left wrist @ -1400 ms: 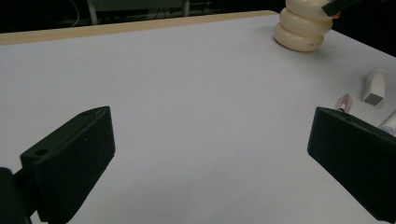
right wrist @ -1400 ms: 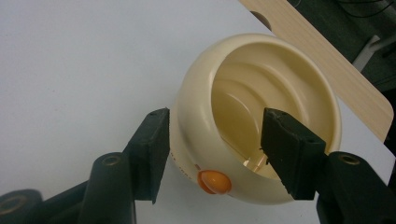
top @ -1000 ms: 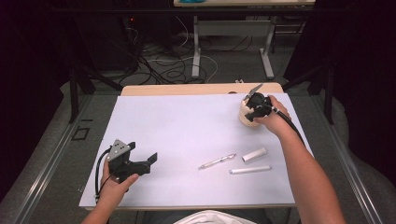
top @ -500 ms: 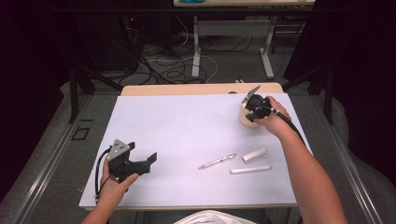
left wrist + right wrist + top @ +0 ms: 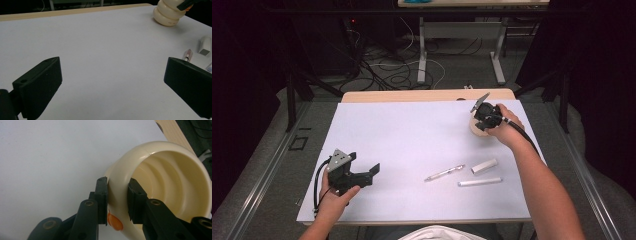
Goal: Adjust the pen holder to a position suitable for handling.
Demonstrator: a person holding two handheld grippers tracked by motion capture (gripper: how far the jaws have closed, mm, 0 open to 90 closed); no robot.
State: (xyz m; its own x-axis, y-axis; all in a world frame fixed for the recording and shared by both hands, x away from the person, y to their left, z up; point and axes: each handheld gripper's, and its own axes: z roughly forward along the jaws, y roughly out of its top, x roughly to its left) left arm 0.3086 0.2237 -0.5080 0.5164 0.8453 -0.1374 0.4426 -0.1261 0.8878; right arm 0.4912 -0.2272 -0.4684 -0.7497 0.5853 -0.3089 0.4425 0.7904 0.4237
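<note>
Here, the rim of the cream cup [image 5: 160, 182] is being pinched by the right claw [image 5: 117, 200]; the left claw [image 5: 112, 82] is being held wide open above the surface [image 5: 412, 135].

We are seeing a pen [image 5: 444, 173], a white block [image 5: 484, 166] and a silver tube [image 5: 479, 182] lying near each other on the white surface [image 5: 412, 135]; cables [image 5: 397, 70] are trailing across the floor beyond.

A white-covered table [image 5: 412, 135] carries a cream cup [image 5: 478, 129], pen [image 5: 444, 173], and 2 small tubes [image 5: 484, 166].
</note>
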